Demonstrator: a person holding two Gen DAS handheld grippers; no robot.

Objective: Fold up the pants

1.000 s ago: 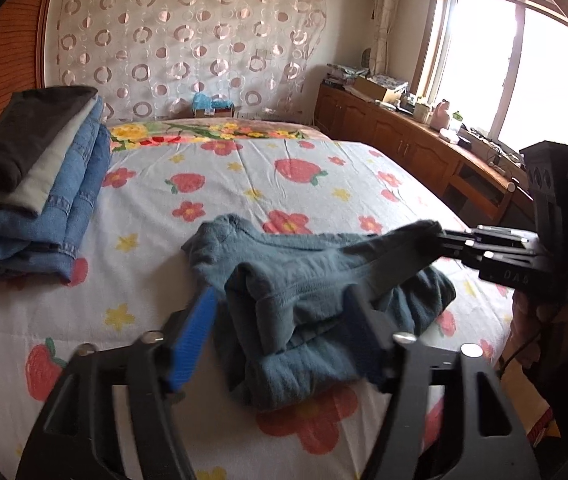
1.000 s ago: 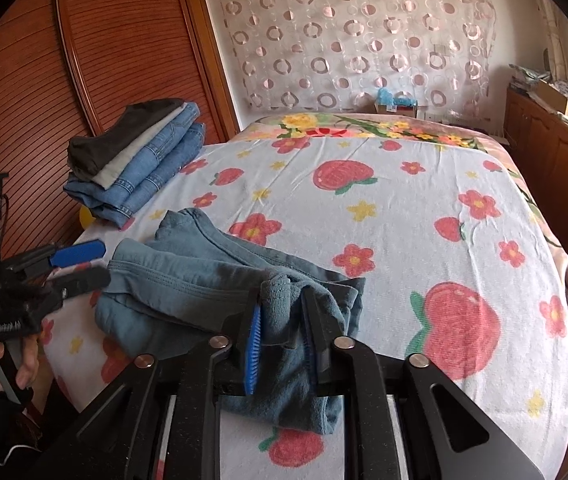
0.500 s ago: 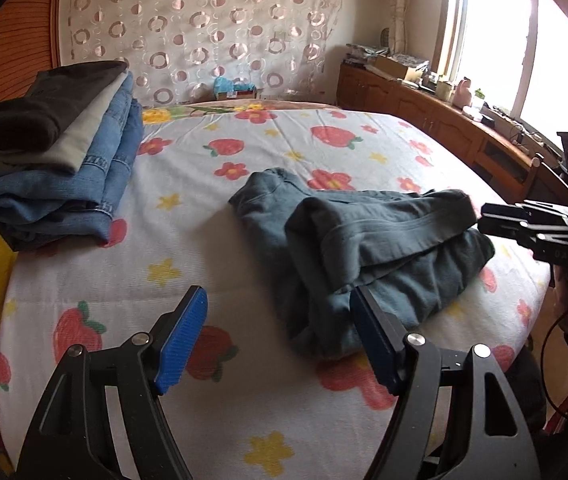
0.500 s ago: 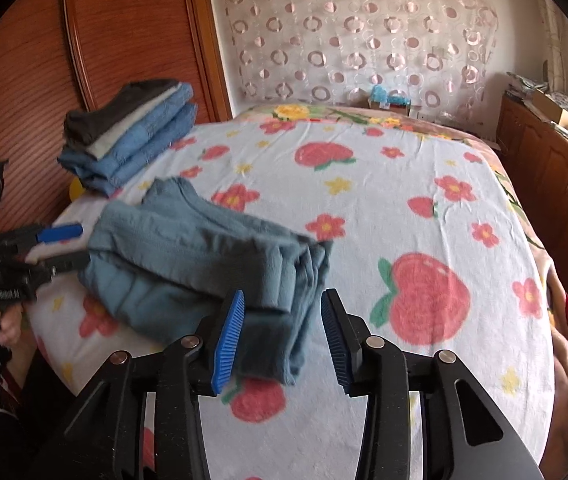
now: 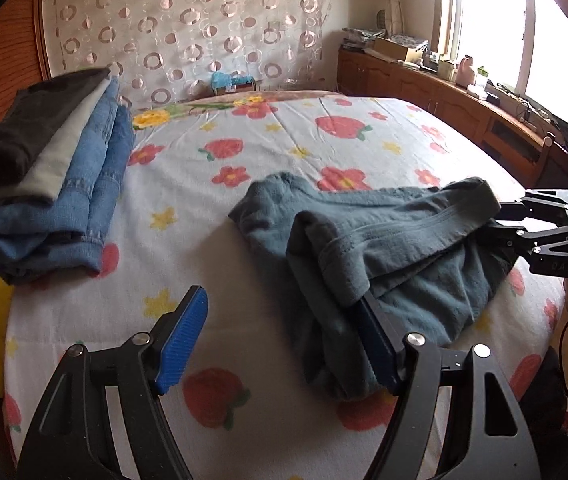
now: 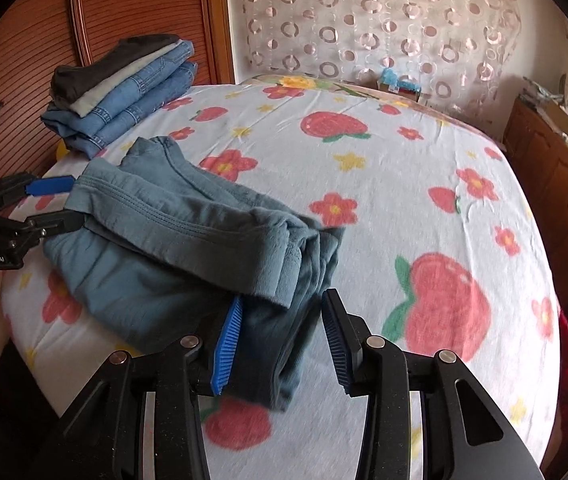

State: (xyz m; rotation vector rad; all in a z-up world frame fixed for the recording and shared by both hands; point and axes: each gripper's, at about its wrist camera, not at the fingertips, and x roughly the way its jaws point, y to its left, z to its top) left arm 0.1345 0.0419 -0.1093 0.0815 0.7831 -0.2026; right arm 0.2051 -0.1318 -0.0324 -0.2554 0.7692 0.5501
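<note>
I had the blue-green pants (image 5: pixel 396 248) lying on the bed (image 5: pixel 284 152), near the front edge, already folded over into a thick bundle. Both of my tools were at the ends of that bundle.

My left gripper (image 5: pixel 284 344) was wide apart. One blue pad sat over bare sheet and the other was tucked under the near end of the pants, so it was touching cloth but not pinching it. My right gripper (image 6: pixel 282 344) was apart too, with the other end of the bundle lying between its two pads. Neither one was squeezing anything.

I think I was at the step of picking up the folded bundle, or giving it one more fold. It looked close to done.

Next, I would need to close both tools on all the layers at once. If I only caught the top layer, the fold could fall open. The stack of folded jeans (image 6: pixel 124 92) sat near the headboard, well apart from the pants.
</note>
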